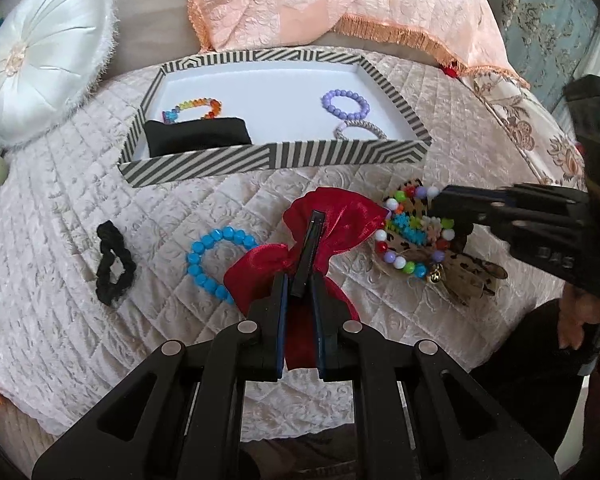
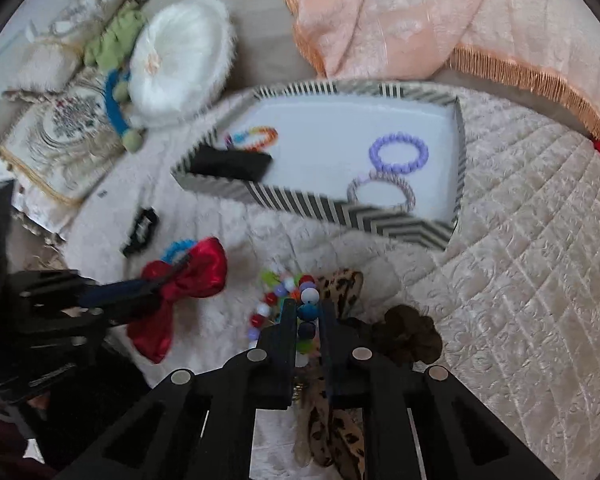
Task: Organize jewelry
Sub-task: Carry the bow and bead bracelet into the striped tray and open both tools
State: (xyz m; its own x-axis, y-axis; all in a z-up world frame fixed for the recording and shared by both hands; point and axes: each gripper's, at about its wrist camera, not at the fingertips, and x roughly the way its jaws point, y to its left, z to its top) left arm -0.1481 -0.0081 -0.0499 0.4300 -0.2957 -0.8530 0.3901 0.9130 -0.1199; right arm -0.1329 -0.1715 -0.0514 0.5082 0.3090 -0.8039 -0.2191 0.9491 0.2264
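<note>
A striped tray (image 1: 272,156) (image 2: 380,226) holds a rainbow bracelet (image 1: 194,109) (image 2: 252,138), a purple bead bracelet (image 1: 345,103) (image 2: 398,153), a grey braided band (image 1: 358,130) (image 2: 382,192) and a black pouch (image 1: 196,136) (image 2: 230,164). My left gripper (image 1: 302,280) (image 2: 156,286) is shut on the black clip of a red satin bow (image 1: 324,220) (image 2: 184,276), held above the quilt. My right gripper (image 2: 305,312) (image 1: 440,204) is shut on a multicoloured bead bracelet (image 1: 416,240) (image 2: 284,300) lying over a leopard-print bow (image 1: 472,268) (image 2: 342,286).
On the quilt lie a blue bead bracelet (image 1: 216,256) (image 2: 178,249), a black scrunchie (image 1: 114,266) (image 2: 140,230) and a brown scrunchie (image 2: 406,334). A white round cushion (image 1: 44,72) (image 2: 180,56) sits left of the tray. A peach fringed cloth (image 1: 340,4) (image 2: 420,12) lies behind.
</note>
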